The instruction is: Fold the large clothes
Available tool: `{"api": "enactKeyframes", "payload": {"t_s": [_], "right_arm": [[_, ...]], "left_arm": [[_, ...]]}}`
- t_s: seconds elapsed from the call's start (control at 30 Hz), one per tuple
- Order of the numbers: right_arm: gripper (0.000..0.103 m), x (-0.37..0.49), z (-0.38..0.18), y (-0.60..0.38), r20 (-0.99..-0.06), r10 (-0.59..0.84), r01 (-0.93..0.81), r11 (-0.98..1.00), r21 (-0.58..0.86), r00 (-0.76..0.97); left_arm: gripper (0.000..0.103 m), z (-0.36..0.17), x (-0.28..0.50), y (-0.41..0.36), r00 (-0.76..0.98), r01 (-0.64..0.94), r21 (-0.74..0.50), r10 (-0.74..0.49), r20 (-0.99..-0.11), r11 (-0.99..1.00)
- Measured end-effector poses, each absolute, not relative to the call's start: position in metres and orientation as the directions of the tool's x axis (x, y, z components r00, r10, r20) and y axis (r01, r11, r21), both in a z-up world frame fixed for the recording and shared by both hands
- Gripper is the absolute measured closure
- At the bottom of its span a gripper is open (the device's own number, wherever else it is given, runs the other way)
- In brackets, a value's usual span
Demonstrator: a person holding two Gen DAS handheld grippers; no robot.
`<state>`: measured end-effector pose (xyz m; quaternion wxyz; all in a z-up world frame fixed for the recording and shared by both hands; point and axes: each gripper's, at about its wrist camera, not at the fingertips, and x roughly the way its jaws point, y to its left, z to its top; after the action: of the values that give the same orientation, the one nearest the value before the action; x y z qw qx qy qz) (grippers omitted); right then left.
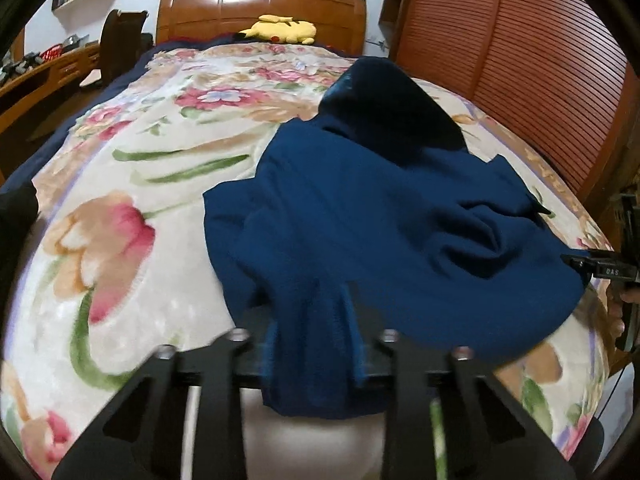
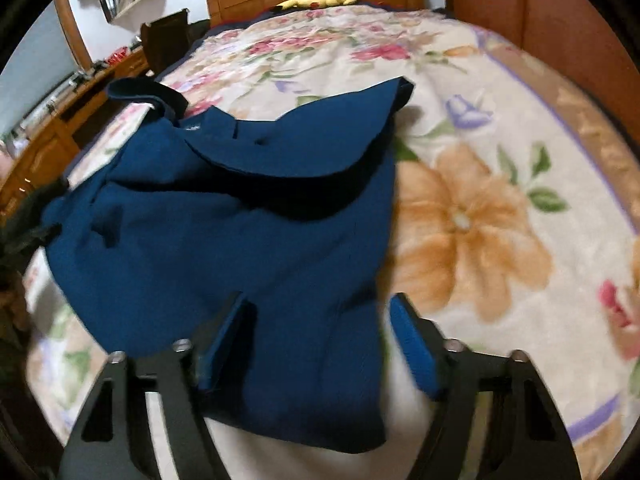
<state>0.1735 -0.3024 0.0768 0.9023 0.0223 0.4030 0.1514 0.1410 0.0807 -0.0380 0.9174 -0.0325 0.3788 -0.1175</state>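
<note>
The left claw [image 1: 314, 340] is seen pinching a bunched fold at the near hem of the dark blue garment [image 1: 380, 216]; the cloth is gathered tightly between its blue pads and drapes down below them over the near edge of the bed. The right claw [image 2: 320, 344] is held partly spread, with another stretch of the same hem lying between its fingers: the left pad [image 2: 224, 340] is touching the cloth, while the right pad [image 2: 412, 348] stands just clear of the fabric edge, so no firm pinch is shown there.

Ahead of both claws the garment is spread in a rumpled heap on the floral blanket [image 1: 132, 184], with a darker collar or hood part at its far end. In the left wrist view, the right claw's tip is seen at the far right, just beside the garment's edge.

Farther out, a yellow plush toy [image 1: 280, 29] is lying at the wooden headboard [image 1: 260, 4]. A slatted wooden wardrobe [image 1: 532, 52] stands to the right of the bed, and a wooden desk [image 1: 44, 72] to the left.
</note>
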Motion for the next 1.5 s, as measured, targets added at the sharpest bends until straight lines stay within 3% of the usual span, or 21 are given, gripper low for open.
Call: {"api": "enactKeyframes", "payload": {"t_s": [0.07,0.13,0.3,0.57,0.8,0.87,0.9,1.0,1.03,1.1,1.33,1.5], "right_arm": [[0.055,0.176,0.072,-0.296,-0.718,0.304,-0.273,0.948,0.163,0.627],[0.081,0.172,0.074,-0.289,-0.713,0.299,-0.296,0.946,0.135,0.633],[0.096,0.156,0.083,-0.281,-0.638,0.248,-0.307,0.952,0.020,0.729],[0.096,0.087,0.102,-0.269,-0.479,0.253,-0.344,0.932,-0.111,0.840],[0.096,0.082,0.068,-0.281,-0.575,0.199,-0.343,0.927,-0.154,0.794],[0.094,0.090,0.066,-0.284,-0.573,0.249,-0.395,0.907,-0.144,0.781],[0.089,0.090,0.067,-0.285,-0.566,0.250,-0.391,0.910,-0.141,0.785],[0.068,0.095,0.078,-0.282,-0.542,0.216,-0.357,0.919,-0.168,0.812],[0.062,0.097,0.083,-0.279,-0.531,0.223,-0.361,0.917,-0.170,0.817],[0.061,0.094,0.089,-0.272,-0.507,0.245,-0.381,0.907,-0.182,0.826],[0.060,0.114,0.096,-0.223,-0.510,0.283,-0.436,0.875,-0.209,0.812],[0.060,0.150,0.075,-0.202,-0.620,0.220,-0.477,0.832,-0.283,0.753]], "left_arm": [[0.089,-0.034,0.134,0.076,0.703,0.202,-0.123,-0.232,-0.673,0.972],[0.091,-0.030,0.127,0.072,0.723,0.203,-0.093,-0.214,-0.657,0.975],[0.092,-0.018,0.079,0.073,0.776,0.224,-0.048,-0.207,-0.595,0.974],[0.093,-0.026,0.020,0.070,0.766,0.258,0.021,-0.191,-0.614,0.966],[0.091,-0.035,0.015,0.076,0.746,0.262,-0.008,-0.208,-0.632,0.965],[0.085,-0.031,0.015,0.077,0.753,0.247,-0.015,-0.202,-0.626,0.969],[0.077,-0.030,0.014,0.079,0.760,0.238,-0.017,-0.197,-0.620,0.971],[0.052,-0.023,0.011,0.085,0.785,0.227,-0.037,-0.205,-0.584,0.973],[0.035,-0.019,0.012,0.088,0.795,0.219,-0.037,-0.200,-0.572,0.975],[0.016,-0.013,0.012,0.090,0.824,0.199,-0.028,-0.183,-0.536,0.980],[0.016,-0.009,0.022,0.097,0.845,0.189,-0.037,-0.181,-0.503,0.981],[0.016,-0.012,0.028,0.100,0.838,0.190,-0.051,-0.189,-0.512,0.980]]}}
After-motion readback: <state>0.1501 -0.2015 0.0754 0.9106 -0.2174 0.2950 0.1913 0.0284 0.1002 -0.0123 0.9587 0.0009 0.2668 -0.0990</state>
